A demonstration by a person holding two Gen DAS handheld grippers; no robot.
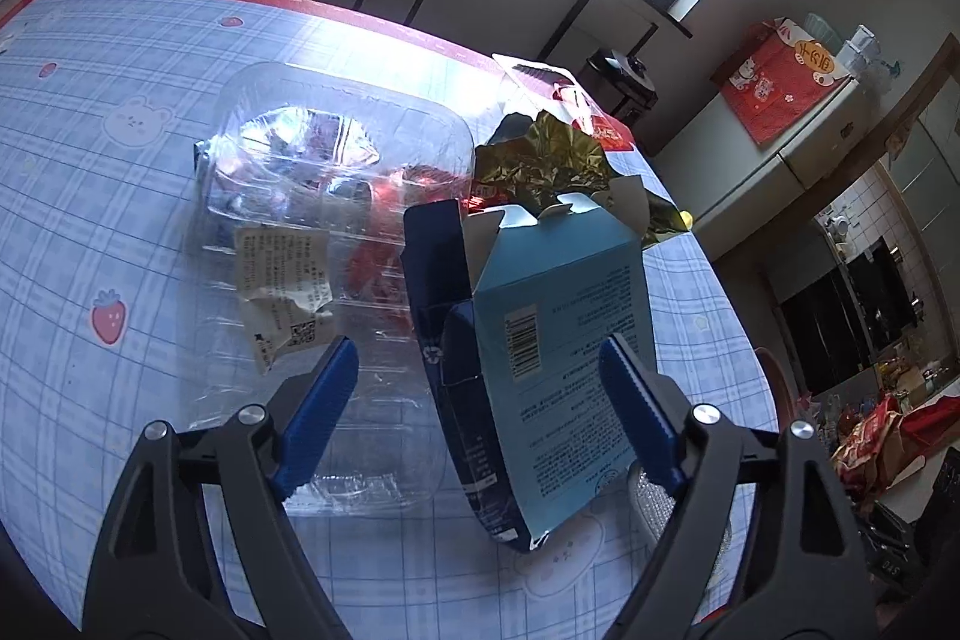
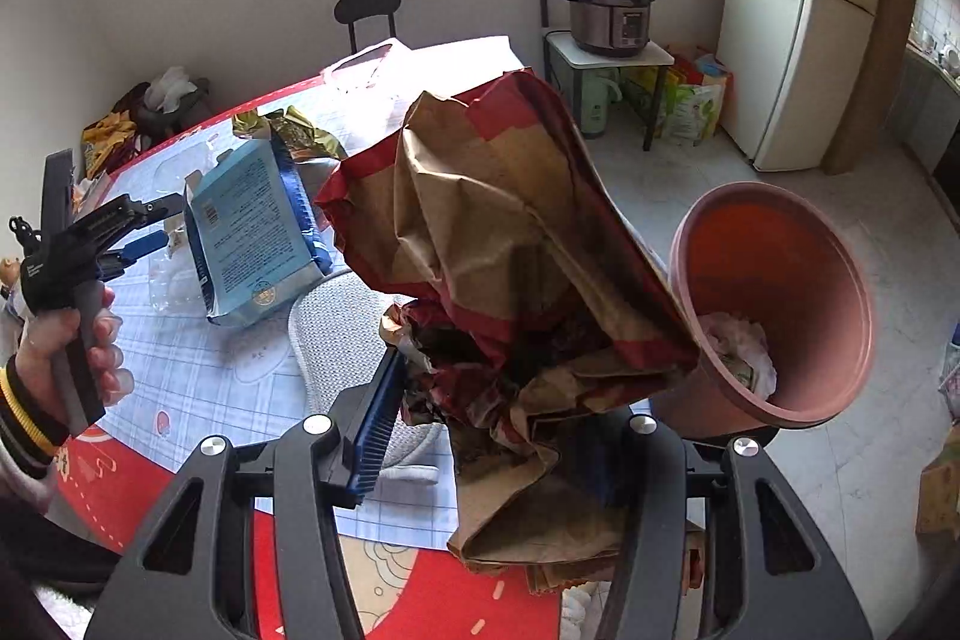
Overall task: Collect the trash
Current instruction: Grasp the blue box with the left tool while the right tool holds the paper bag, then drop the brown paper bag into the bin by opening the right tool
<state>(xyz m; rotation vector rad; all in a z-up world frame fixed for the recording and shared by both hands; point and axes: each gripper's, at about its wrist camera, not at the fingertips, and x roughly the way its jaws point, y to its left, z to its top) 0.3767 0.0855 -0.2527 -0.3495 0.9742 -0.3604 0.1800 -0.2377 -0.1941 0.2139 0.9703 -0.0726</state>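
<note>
Barcode and illegible fine print on blue box (image 1: pixel 564 340), QR code on torn label (image 1: pixel 282 286)

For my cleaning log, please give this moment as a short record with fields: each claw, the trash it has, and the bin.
left claw: open, fingers either side of the blue carton, not closed on it
right claw: holding the crumpled paper bag
bin: pink, beside the table, some trash already inside
on table: clear plastic tray, gold foil wrapper
</note>
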